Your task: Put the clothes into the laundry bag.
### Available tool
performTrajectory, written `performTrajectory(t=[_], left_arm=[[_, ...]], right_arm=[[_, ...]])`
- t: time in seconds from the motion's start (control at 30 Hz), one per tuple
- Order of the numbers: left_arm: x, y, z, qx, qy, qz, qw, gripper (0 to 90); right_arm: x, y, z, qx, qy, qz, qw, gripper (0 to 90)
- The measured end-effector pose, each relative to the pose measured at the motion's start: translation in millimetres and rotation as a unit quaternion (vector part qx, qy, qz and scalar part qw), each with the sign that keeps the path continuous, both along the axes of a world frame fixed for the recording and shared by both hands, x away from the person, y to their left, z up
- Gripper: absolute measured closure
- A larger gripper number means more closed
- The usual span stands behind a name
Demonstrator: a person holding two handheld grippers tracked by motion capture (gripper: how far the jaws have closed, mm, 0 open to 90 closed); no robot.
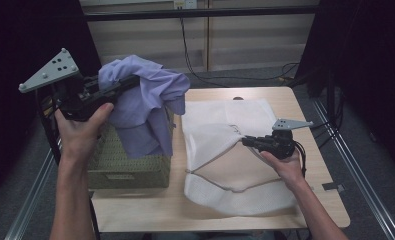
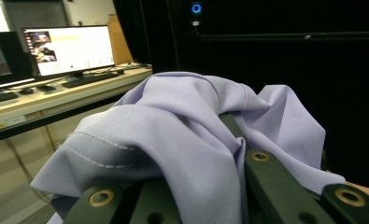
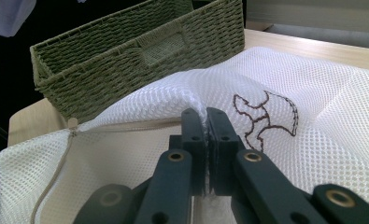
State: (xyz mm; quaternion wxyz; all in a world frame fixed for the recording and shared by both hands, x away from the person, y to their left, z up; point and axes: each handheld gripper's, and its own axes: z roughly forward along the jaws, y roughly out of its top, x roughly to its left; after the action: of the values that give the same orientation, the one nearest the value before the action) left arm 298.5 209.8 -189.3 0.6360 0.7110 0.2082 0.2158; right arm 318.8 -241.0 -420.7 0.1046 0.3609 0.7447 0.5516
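A lavender cloth hangs in the air above the green woven basket, draped over my left gripper, which is shut on it. In the left gripper view the same cloth covers the jaws and hides their tips. A white mesh laundry bag lies flat on the table right of the basket. My right gripper is shut on a pinched fold of the mesh bag near its drawstring mouth and lifts that fold slightly. In the right gripper view its tips clamp the mesh.
The wooden table carries the basket at its left and the bag in the middle. A drawstring trails from the bag's mouth. Black curtains stand at both sides. Monitors sit on a desk beyond the left gripper.
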Motion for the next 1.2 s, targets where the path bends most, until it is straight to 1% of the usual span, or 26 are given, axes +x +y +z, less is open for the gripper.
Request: performTrajectory(t=[0.03, 0.1, 0.17, 0.2, 0.23, 0.3, 0.33, 0.4, 0.43, 0.47, 0.5, 0.57, 0.63, 0.7, 0.77, 0.83, 0.87, 0.93, 0.97, 1.03, 1.07, 1.1, 1.13, 1.17, 1.2], left_arm=[[0.0, 0.0, 0.0, 0.0, 0.0, 0.0, 1.0, 83.5], [-1.7, -6.0, 0.1, 0.0, -0.002, -0.01, 0.9999, 83.5], [-2.7, -8.2, 0.3, -0.002, -0.001, -0.012, 0.9999, 83.5], [-5.2, -12.3, 0.9, -0.003, -0.003, -0.018, 0.9998, 83.5], [-5.2, -12.3, 0.9, -0.003, -0.003, -0.018, 0.9998, 83.5], [-9.4, -18.4, 2.5, -0.004, -0.007, -0.033, 0.9994, 83.5], [-9.4, -18.4, 2.5, -0.004, -0.007, -0.033, 0.9994, 83.5], [-12.9, -24.8, 3.5, -0.009, -0.011, -0.046, 0.9989, 83.5], [-12.9, -24.8, 3.5, -0.009, -0.011, -0.046, 0.9989, 83.5], [-14.3, -27.7, 3.4, -0.011, -0.007, -0.05, 0.9986, 83.5], [-15.6, -31.4, 3.0, -0.009, -0.008, -0.054, 0.9985, 83.5], [-16.7, -34.7, 2.2, -0.012, -0.006, -0.057, 0.9983, 83.4], [-18.4, -43.0, 1.5, -0.007, -0.005, -0.064, 0.9979, 83.4], [-19.6, -47.4, 1.3, -0.006, -0.005, -0.072, 0.9974, 83.4], [-20.5, -49.6, 1.3, -0.005, -0.006, -0.074, 0.9972, 83.4], [-22.6, -54.9, 0.8, -0.009, -0.004, -0.082, 0.9966, 83.4], [-24.9, -59.5, -0.9, -0.01, -0.001, -0.089, 0.996, 83.4], [-27.1, -63.8, -3.5, -0.015, 0.002, -0.094, 0.9955, 83.3], [-27.9, -65.7, -4.8, -0.009, 0.001, -0.096, 0.9953, 83.3], [-29.3, -69.1, -6.9, -0.009, 0.002, -0.094, 0.9956, 83.3], [-30.3, -73.6, -10.0, -0.006, 0.005, -0.098, 0.9951, 83.3], [-30.3, -73.6, -10.0, -0.006, 0.005, -0.098, 0.9951, 83.3], [-31.5, -78.8, -13.8, -0.005, 0.006, -0.104, 0.9945, 83.3], [-31.5, -78.8, -13.8, -0.005, 0.006, -0.104, 0.9945, 83.3], [-32.3, -83.1, -17.5, -0.003, 0.01, -0.111, 0.9937, 83.3]], right_arm=[[0.0, 0.0, 0.0, 0.0, 0.0, 0.0, 1.0, 87.6], [0.1, 0.3, 0.0, 0.0, -0.001, 0.002, 1.0, 87.6], [0.1, 0.2, 0.0, 0.0, -0.001, 0.002, 1.0, 87.6], [0.2, 0.1, -0.1, 0.0, 0.0, 0.002, 1.0, 87.6], [0.2, 0.1, -0.1, 0.0, 0.0, 0.002, 1.0, 87.6], [0.2, 0.3, 0.0, 0.0, -0.001, 0.002, 1.0, 87.6], [0.2, 0.3, 0.0, 0.0, -0.001, 0.002, 1.0, 87.6], [0.2, 0.4, 0.1, 0.0, -0.002, 0.001, 1.0, 87.6], [0.2, 0.4, 0.1, 0.0, -0.002, 0.001, 1.0, 87.6], [0.0, 0.6, 0.3, 0.0, -0.001, 0.001, 1.0, 87.6], [-0.1, 0.7, 0.4, 0.0, 0.0, 0.001, 1.0, 87.6], [-0.5, 0.8, 0.9, 0.0, -0.001, 0.001, 1.0, 87.6], [-0.4, 0.6, 1.1, 0.0, -0.001, 0.001, 1.0, 87.6], [-0.2, 0.4, 1.2, 0.001, 0.0, 0.002, 1.0, 87.6], [-0.2, 0.3, 1.3, 0.001, 0.0, 0.002, 1.0, 87.6], [-0.2, -0.1, 1.4, 0.001, 0.0, 0.002, 1.0, 87.6], [-0.2, -0.1, 1.5, 0.002, -0.001, 0.002, 1.0, 87.6], [-0.1, -0.1, 1.9, 0.002, -0.001, 0.002, 1.0, 87.6], [-0.3, 0.0, 1.9, 0.002, -0.001, 0.002, 1.0, 87.6], [-0.3, 0.2, 1.9, 0.001, -0.002, 0.002, 1.0, 87.6], [-0.6, 0.6, 1.9, 0.001, -0.004, 0.003, 1.0, 87.6], [-0.7, 0.7, 2.0, 0.002, -0.003, 0.003, 1.0, 87.6], [-0.8, 0.8, 2.2, 0.003, -0.003, 0.003, 1.0, 87.6], [-0.6, 0.8, 2.1, 0.004, -0.004, 0.003, 1.0, 87.6], [-0.5, 0.6, 2.0, 0.004, -0.004, 0.003, 1.0, 87.6]])
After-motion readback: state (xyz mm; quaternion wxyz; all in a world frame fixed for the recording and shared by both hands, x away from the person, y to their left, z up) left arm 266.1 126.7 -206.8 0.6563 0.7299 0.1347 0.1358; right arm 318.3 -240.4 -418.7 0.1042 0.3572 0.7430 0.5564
